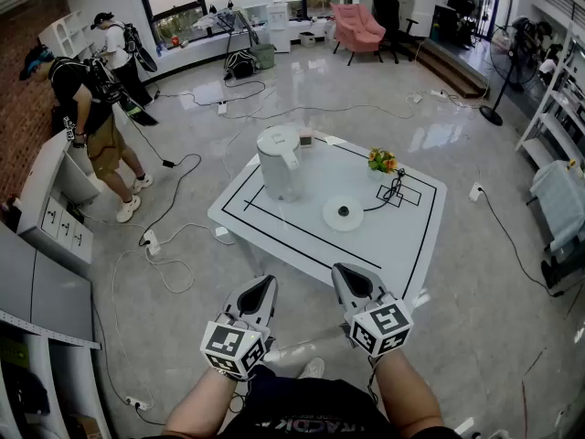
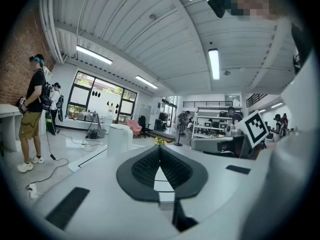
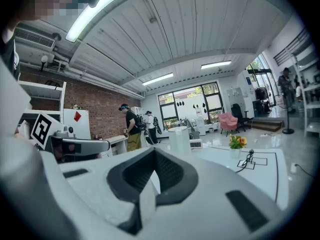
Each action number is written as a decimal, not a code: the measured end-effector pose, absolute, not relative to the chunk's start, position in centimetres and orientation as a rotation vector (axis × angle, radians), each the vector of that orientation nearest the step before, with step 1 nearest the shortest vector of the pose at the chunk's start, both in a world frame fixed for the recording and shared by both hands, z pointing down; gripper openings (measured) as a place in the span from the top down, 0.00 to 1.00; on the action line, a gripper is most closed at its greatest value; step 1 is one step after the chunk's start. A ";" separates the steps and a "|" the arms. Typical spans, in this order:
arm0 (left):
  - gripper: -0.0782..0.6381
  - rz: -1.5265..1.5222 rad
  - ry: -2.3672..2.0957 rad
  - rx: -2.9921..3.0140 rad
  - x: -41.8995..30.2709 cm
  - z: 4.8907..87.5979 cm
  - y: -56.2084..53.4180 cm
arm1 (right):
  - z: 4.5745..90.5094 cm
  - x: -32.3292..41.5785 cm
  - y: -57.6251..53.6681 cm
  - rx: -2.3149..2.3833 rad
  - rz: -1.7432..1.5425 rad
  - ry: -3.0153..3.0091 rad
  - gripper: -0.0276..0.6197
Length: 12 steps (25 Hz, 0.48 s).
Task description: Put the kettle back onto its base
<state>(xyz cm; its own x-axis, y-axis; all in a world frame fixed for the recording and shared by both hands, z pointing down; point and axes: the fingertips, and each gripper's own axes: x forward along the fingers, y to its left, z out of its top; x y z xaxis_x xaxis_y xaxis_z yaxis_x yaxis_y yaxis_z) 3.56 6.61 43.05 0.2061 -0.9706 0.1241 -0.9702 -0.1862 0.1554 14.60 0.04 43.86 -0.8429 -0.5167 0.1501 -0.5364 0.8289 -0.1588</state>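
Observation:
A white kettle (image 1: 279,163) stands upright on the far left part of the white table (image 1: 402,245), inside a black taped outline. Its round white base (image 1: 343,213) lies to the kettle's right and nearer to me, apart from it, with a black cord running to the right. My left gripper (image 1: 265,284) and right gripper (image 1: 346,273) hover side by side before the table's near edge, both shut with nothing in them. The left gripper view shows its jaws (image 2: 160,156) closed, the kettle (image 2: 120,139) far ahead. In the right gripper view the closed jaws (image 3: 154,164) point toward the kettle (image 3: 180,140).
A small pot of flowers (image 1: 382,161) and a small clock (image 1: 306,139) sit at the table's far side. Two people (image 1: 87,108) stand at the left by white cabinets (image 1: 50,208). Cables (image 1: 174,245) trail over the floor. A pink chair (image 1: 358,27) is far back.

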 end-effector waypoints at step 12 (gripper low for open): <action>0.88 0.007 -1.885 2.280 4.0 42.9 6.4 | 43.9 14.8 0.0 0.818 0.305 -2.917 0.96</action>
<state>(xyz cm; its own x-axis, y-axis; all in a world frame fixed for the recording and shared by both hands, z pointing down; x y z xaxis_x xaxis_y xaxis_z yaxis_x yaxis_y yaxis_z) 4.05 6.36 42.90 0.1948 -0.9735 0.1200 -0.9743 -0.1780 0.1378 14.79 0.02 43.90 -0.8514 -0.5037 0.1462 -0.5230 0.8361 -0.1654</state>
